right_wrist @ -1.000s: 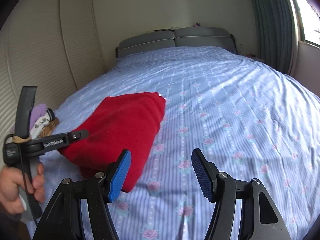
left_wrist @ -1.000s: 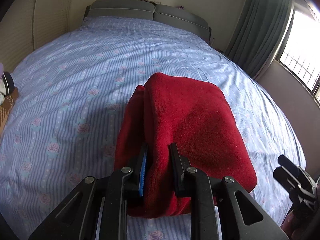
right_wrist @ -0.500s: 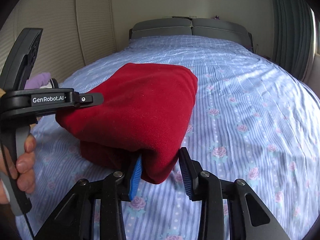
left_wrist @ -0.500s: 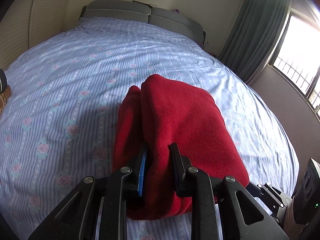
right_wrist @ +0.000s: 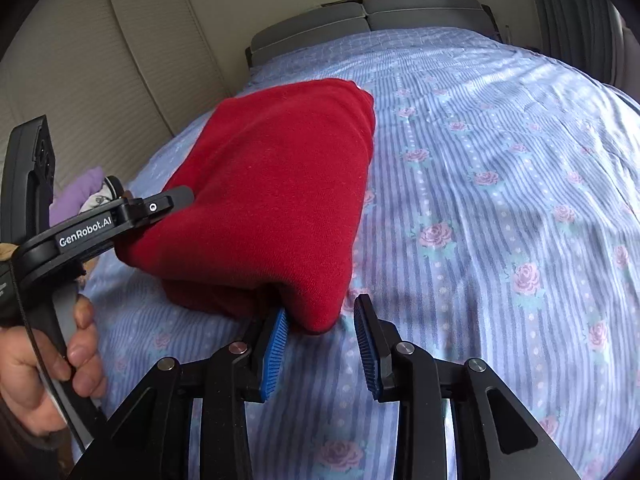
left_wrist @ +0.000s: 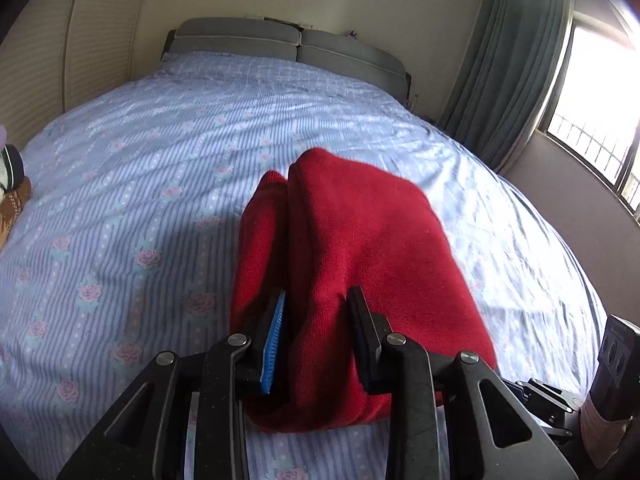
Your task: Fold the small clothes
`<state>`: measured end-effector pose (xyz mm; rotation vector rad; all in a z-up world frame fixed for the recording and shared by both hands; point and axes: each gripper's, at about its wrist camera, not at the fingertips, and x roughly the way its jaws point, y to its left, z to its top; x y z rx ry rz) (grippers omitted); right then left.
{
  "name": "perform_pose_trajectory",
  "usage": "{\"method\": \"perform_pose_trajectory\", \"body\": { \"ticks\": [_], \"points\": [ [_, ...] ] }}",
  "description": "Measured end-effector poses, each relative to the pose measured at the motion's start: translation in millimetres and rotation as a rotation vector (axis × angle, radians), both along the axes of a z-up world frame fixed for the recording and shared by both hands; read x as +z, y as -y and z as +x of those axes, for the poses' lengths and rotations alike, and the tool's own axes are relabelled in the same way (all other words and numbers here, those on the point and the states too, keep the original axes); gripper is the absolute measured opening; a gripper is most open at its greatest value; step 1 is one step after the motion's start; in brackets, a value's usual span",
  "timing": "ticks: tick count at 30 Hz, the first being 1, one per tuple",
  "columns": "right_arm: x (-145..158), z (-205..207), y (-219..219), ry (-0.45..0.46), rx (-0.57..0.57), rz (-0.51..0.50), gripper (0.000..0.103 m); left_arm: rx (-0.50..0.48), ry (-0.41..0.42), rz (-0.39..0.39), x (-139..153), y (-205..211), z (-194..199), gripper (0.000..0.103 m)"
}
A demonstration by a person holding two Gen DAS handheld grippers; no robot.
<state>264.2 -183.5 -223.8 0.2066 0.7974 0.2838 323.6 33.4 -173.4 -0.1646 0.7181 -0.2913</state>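
A folded red garment (left_wrist: 360,248) lies on the blue rose-print bedsheet (left_wrist: 140,184). My left gripper (left_wrist: 316,332) is shut on a thick fold at the garment's near edge. In the right wrist view the same red garment (right_wrist: 272,196) sits left of centre, with my left gripper's body (right_wrist: 104,228) clamped on its left side. My right gripper (right_wrist: 320,332) has its jaws partly open around the garment's near right corner; the corner sits between the blue pads without being pinched.
The grey headboard (left_wrist: 280,44) is at the far end. A window and grey curtain (left_wrist: 508,64) are on the right. Other clothes, purple (right_wrist: 80,188) and brown (left_wrist: 12,204), lie at the bed's left edge by the closet doors.
My right gripper moved in from the right to the garment's near corner, closed partly, then opened a little. My left gripper kept its hold and the garment lifted slightly.
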Motion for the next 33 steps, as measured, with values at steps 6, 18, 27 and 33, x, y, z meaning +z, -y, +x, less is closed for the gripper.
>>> {"method": "perform_pose_trajectory", "body": {
  "ticks": [6, 18, 27, 33],
  "points": [
    [40, -18, 20, 0.124, -0.009, -0.015, 0.056, -0.066, 0.072, 0.025, 42, 13, 16, 0.047],
    [76, 79, 29, 0.111, -0.082, -0.004, 0.057, -0.068, -0.110, 0.009, 24, 2, 106, 0.039],
    [52, 106, 22, 0.028, -0.070, -0.017, 0.057, -0.110, -0.154, 0.065, 4, 8, 114, 0.015],
    [48, 104, 30, 0.017, -0.080, 0.005, 0.057, -0.082, -0.091, 0.061, 22, 1, 99, 0.012]
  ]
}}
